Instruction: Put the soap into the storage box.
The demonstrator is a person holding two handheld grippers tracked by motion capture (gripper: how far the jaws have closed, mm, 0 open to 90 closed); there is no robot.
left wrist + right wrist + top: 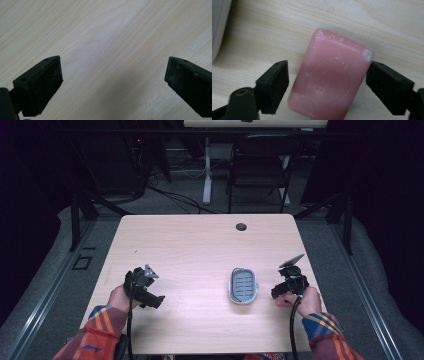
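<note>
- Right gripper (327, 82): jaws spread around pink soap bar (330, 86) lying flat on table (200, 245), one side touching or nearly so, just right of grey soap dish (243, 286).
- Left gripper (112, 80): wide open, holding nothing, over bare wood.

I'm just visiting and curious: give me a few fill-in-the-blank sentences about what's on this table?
1. The soap bar between the right gripper's jaws is ____ in colour.
2. The grey soap dish holds ____ soap.
3. The left gripper's jaws stand ____ over bare table.
4. The soap lies ____ the dish, on the wood.

Missing words: pink; no; open; outside
</note>
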